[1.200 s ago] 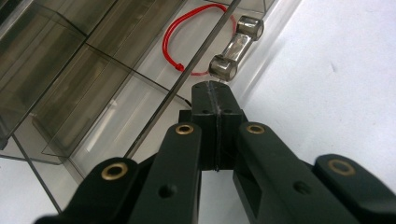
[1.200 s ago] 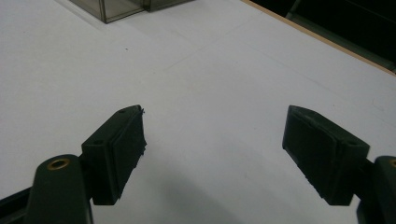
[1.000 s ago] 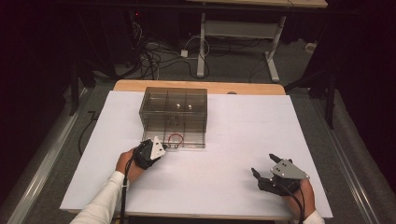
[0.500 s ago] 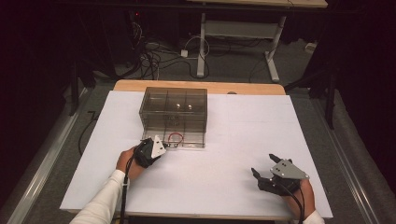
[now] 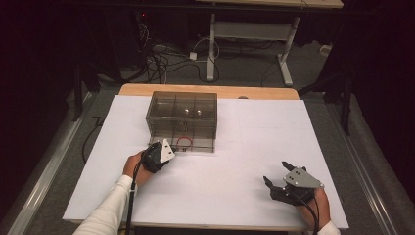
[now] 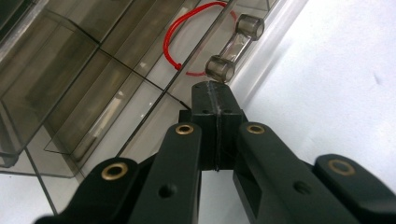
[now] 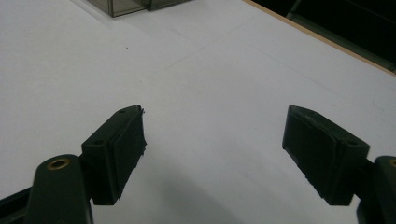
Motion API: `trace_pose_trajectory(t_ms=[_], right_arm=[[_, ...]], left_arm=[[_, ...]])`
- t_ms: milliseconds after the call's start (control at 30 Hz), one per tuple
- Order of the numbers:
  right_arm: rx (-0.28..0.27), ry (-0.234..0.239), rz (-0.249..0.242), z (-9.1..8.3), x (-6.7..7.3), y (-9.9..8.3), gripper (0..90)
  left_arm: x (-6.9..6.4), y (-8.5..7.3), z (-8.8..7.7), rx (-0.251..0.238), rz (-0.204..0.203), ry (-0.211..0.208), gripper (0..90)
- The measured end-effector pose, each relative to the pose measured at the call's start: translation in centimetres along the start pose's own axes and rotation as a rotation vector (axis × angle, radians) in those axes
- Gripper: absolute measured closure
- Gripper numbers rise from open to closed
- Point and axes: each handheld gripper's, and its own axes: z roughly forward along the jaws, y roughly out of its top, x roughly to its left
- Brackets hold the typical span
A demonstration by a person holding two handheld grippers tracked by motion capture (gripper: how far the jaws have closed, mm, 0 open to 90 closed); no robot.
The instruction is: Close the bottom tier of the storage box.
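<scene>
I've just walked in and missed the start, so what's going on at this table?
A person holds a gripper in each hand over a white table. The left gripper, jaws shut with nothing between them, is right at the handle on the front of a clear compartment box with a red loop inside. The right gripper rests apart on the bare table, jaws open and empty.

A white-topped table [image 5: 254, 147] carries 1 smoky clear compartment box [image 5: 182, 120], standing just ahead of the left jaws' closed tips.
</scene>
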Motion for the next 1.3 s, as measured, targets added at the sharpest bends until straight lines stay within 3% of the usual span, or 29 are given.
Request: trace_pose_trajectory(t_ms=[1300], right_arm=[[0.002,0.000,-0.006,0.1,0.1,0.0,22.3]], left_arm=[[1.2,0.7,1.2,0.012,0.002,0.012,87.3]])
